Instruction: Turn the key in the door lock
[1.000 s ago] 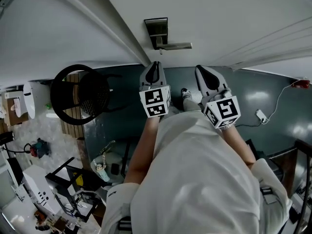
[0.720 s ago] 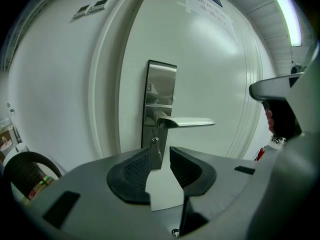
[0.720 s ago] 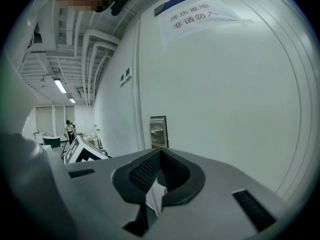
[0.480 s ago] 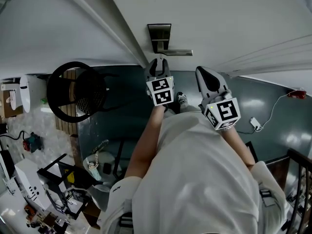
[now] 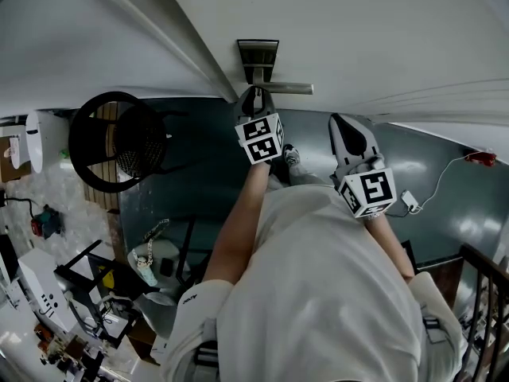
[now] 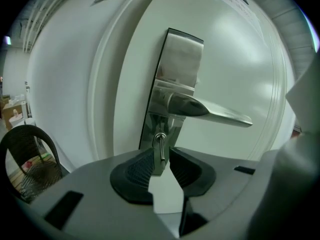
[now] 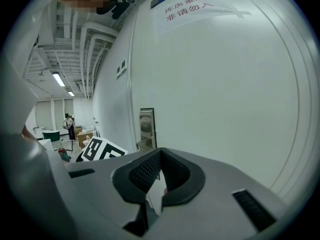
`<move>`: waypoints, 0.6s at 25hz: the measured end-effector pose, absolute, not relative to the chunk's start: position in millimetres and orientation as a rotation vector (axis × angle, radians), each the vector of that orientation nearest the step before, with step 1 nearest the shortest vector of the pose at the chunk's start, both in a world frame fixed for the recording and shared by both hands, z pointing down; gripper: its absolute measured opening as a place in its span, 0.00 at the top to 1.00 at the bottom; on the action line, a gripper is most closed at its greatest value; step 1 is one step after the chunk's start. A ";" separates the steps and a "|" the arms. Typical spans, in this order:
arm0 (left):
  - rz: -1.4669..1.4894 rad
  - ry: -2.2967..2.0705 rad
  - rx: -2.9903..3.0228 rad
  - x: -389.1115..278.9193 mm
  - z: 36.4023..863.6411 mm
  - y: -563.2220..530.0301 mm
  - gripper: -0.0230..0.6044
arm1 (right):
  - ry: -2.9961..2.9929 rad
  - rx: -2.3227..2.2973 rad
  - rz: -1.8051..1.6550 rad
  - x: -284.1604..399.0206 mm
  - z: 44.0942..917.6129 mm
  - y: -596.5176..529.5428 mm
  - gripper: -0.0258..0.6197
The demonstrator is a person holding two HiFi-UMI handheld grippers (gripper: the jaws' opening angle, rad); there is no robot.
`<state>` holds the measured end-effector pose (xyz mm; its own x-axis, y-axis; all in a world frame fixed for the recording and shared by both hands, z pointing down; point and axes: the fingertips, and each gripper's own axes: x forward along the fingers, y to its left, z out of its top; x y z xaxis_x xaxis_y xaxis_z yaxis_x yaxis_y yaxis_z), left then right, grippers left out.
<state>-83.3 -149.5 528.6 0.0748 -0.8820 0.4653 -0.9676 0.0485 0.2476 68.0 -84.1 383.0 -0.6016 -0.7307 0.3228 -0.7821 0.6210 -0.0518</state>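
Key [image 6: 159, 148] sits in door lock [image 6: 150, 128] at six o'clock of lever handle [image 6: 215, 113], between just-opened left gripper [image 6: 161, 160] jaws, pads not pressing; gripping and turning remain. Right gripper [image 7: 160, 158] clenched, empty.

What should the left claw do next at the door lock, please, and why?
Probably close the left claw on the key. Its jaws have just been opening and now stand apart with the key between them, below the door handle, so a grip looks needed before any turn.
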 end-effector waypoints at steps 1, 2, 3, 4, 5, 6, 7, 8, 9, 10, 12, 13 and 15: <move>0.222 -1.833 1.852 -83.6 529.3 -150.0 0.80 | -2.577 1.226 0.274 68.3 383.4 -84.9 0.97; 0.220 -1.839 1.847 -84.1 530.2 -150.3 0.80 | -2.579 1.218 0.275 68.2 384.3 -85.5 0.97; 0.218 -1.845 1.844 -84.7 531.1 -150.5 0.84 | -2.579 1.210 0.278 68.2 386.0 -85.9 0.97; 0.214 -1.848 1.845 -84.6 531.8 -150.9 0.86 | -2.576 1.206 0.281 68.6 388.2 -86.0 0.97; 0.211 -1.848 1.849 -83.7 531.9 -151.4 0.88 | -2.573 1.203 0.285 69.4 390.4 -86.0 0.97; 0.203 -1.847 1.853 -82.7 531.7 -151.9 0.91 | -2.570 1.201 0.288 70.4 392.0 -85.9 0.97; 0.189 -1.845 1.854 -82.1 531.3 -152.1 0.91 | -2.569 1.198 0.289 71.2 392.8 -85.9 0.97; 0.164 -1.839 1.852 -82.0 531.1 -152.1 0.91 | -2.571 1.195 0.288 71.6 392.9 -86.0 0.97; 0.130 -1.825 1.848 -82.3 530.9 -151.9 0.91 | -2.574 1.193 0.287 71.9 392.7 -86.3 0.97; 0.086 -1.803 1.840 -82.5 530.8 -151.5 0.91 | -2.575 1.192 0.287 72.4 392.3 -86.5 0.97; -0.040 -1.726 1.807 -82.6 530.9 -150.6 0.92 | -2.579 1.189 0.288 72.6 391.5 -86.6 0.97; -0.124 -1.673 1.780 -82.8 531.2 -150.3 0.92 | -2.579 1.185 0.290 72.4 391.7 -86.5 0.97; -0.309 -1.547 1.709 -83.7 532.2 -149.9 0.92 | -2.579 1.173 0.292 71.1 392.8 -85.7 0.97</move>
<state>-83.7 -149.9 532.2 0.2247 -0.9203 0.3202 -0.7270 0.0605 0.6840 71.1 -85.7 392.8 -0.6254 -0.7002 0.3443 -0.7595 0.6475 -0.0628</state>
